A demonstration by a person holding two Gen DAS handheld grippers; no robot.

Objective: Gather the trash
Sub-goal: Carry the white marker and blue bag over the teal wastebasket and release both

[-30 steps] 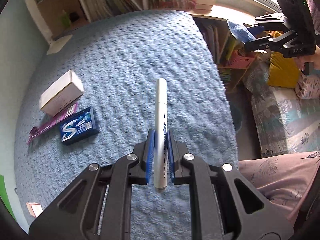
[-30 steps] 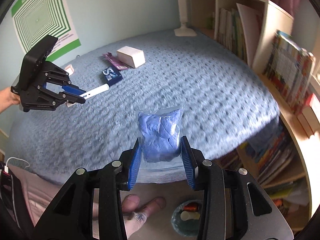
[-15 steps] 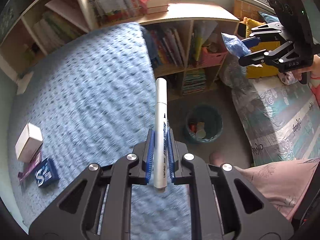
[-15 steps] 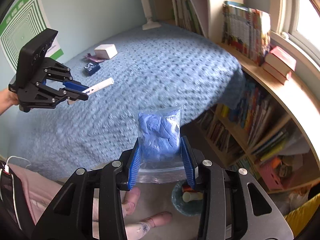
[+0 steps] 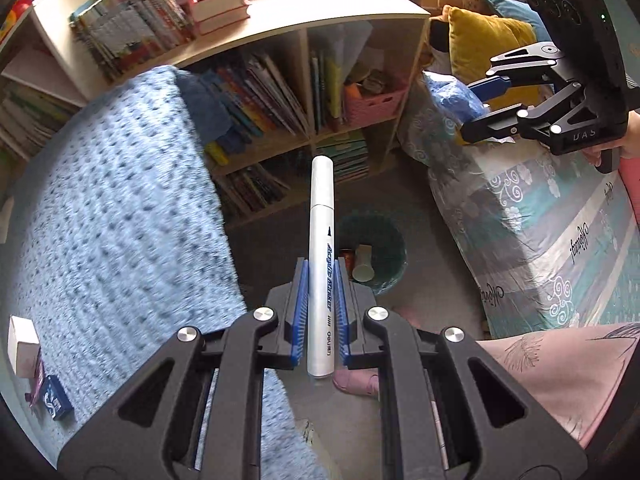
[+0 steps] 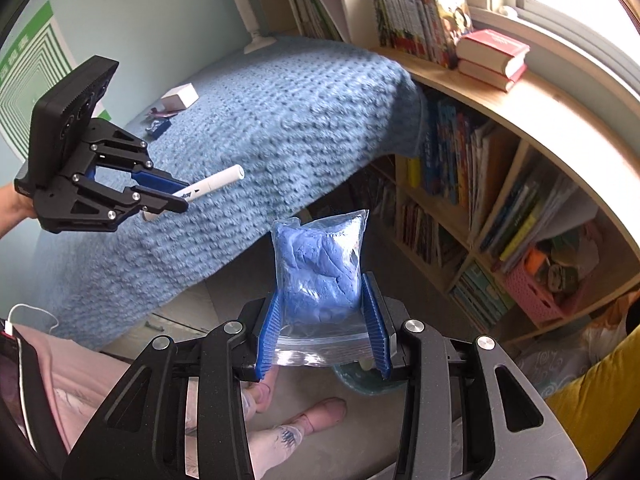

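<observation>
My left gripper (image 5: 321, 276) is shut on a white acrylic marker (image 5: 321, 248) that points forward over a dark green trash bin (image 5: 380, 256) on the floor. The bin holds a white cup and other trash. My right gripper (image 6: 322, 300) is shut on a clear zip bag of blue clay (image 6: 320, 268), held above the same bin (image 6: 360, 376), which shows partly behind the bag. The right gripper with its bag (image 5: 452, 96) shows at upper right in the left wrist view. The left gripper with the marker (image 6: 212, 184) shows at left in the right wrist view.
A blue knitted blanket (image 5: 100, 220) covers the table; on it lie a white box (image 6: 180, 96), a blue gum pack (image 6: 158, 128) and a purple wrapper. A bookshelf (image 5: 288, 112) stands behind the bin, a bed (image 5: 560, 220) to the right. The person's feet (image 6: 296, 420) are near the bin.
Both grippers swung away from the table toward the floor bin, still holding the marker and the clay bag. The bin now lies right beyond the marker.
</observation>
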